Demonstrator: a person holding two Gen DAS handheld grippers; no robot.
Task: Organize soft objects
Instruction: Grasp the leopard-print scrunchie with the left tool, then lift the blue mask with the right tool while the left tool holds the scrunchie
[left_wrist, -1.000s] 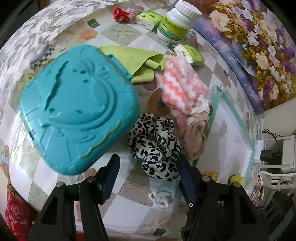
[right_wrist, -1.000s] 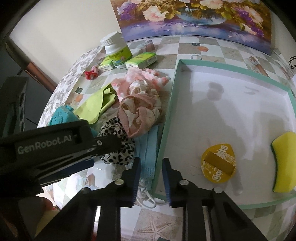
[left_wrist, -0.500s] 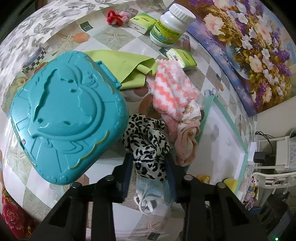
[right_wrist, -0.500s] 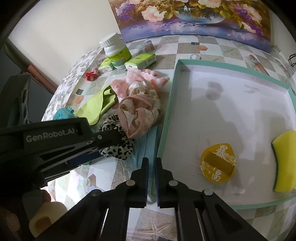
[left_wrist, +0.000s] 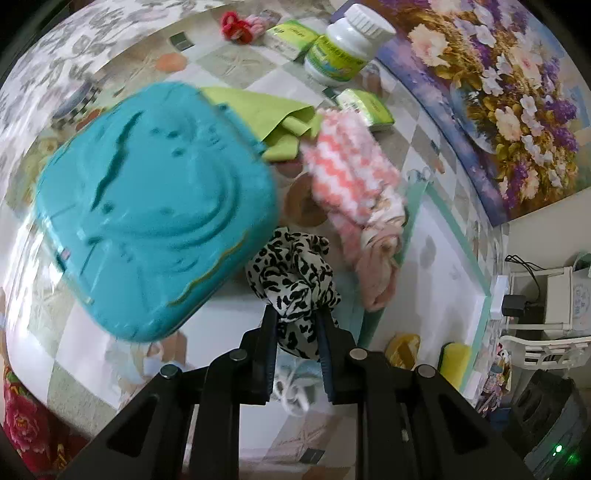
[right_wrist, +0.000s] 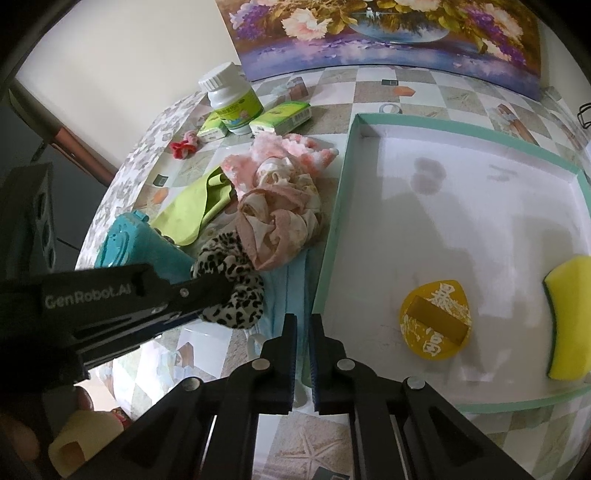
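Already our left gripper (left_wrist: 295, 328) has been closing and now pinches the leopard scrunchie (left_wrist: 293, 277) right at its tips; our right gripper (right_wrist: 303, 332) is shut, empty, over the blue mask (right_wrist: 291, 291). Beyond, rightward, lies the tray (right_wrist: 332, 229)

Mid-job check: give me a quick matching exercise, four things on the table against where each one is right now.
Things:
1. leopard-print cloth
2. yellow sponge
3. white bottle
4. teal case

Places:
A. inside the tray
B. between the left gripper fingers, which have just been closing
C. at the table's far side, among the green packets
D. on the table, left of the cloth pile

Pairs: 1-B, 2-A, 3-C, 4-D
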